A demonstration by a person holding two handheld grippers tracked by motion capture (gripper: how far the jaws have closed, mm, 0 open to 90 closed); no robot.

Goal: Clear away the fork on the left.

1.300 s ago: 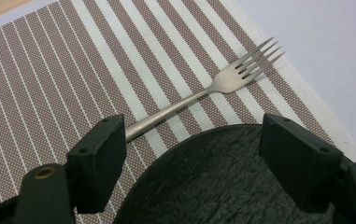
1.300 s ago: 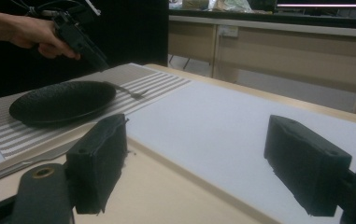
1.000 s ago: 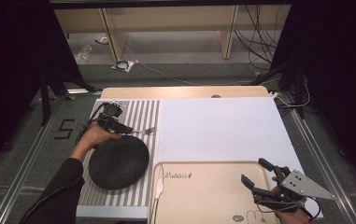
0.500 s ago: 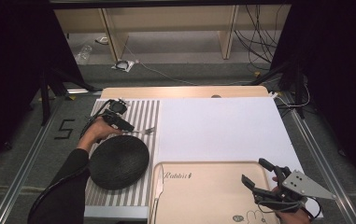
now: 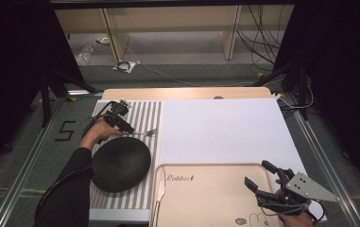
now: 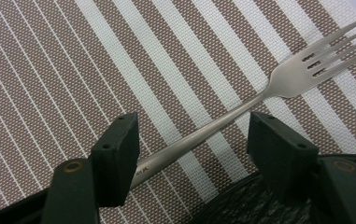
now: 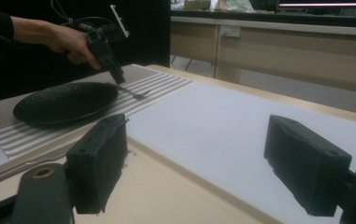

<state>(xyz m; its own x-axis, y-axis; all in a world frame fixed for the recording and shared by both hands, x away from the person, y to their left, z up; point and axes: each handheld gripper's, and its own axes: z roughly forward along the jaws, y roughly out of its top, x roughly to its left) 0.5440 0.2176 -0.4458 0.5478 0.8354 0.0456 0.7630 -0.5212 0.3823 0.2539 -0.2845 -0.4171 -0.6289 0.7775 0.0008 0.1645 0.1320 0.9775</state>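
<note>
Gripping nothing, the right gripper [image 5: 261,182] is hovering with its black jaws standing wide apart over the near right corner of the pale wooden tray with a rabbit drawing [image 5: 206,198], at the front edge of the table. A silver table knife [image 5: 160,189] is lying along the tray's left rim. Just left of the tray, the round black textured plate [image 5: 120,164] is resting on the brown and white striped woven placemat [image 5: 142,189]. Beyond the tray, a plain white sheet [image 5: 220,130] is covering the tabletop out to a light wooden board [image 5: 187,92] at the far edge.

Behind the plate, farther from the tray, the left gripper [image 6: 192,133] is pointing down at the slim silver metal fork [image 6: 241,109], which is lying flat on the placemat with its tines [image 5: 151,132] aimed towards the white sheet. Its jaws have just been closing, with the fork's handle running between them: the handle is passing against the inner face of one black pad [image 6: 117,156], while the other pad [image 6: 278,149] is standing clear of it, so the fork is not yet clamped. A person's hand [image 5: 97,131] in a dark sleeve is holding that gripper.
</note>
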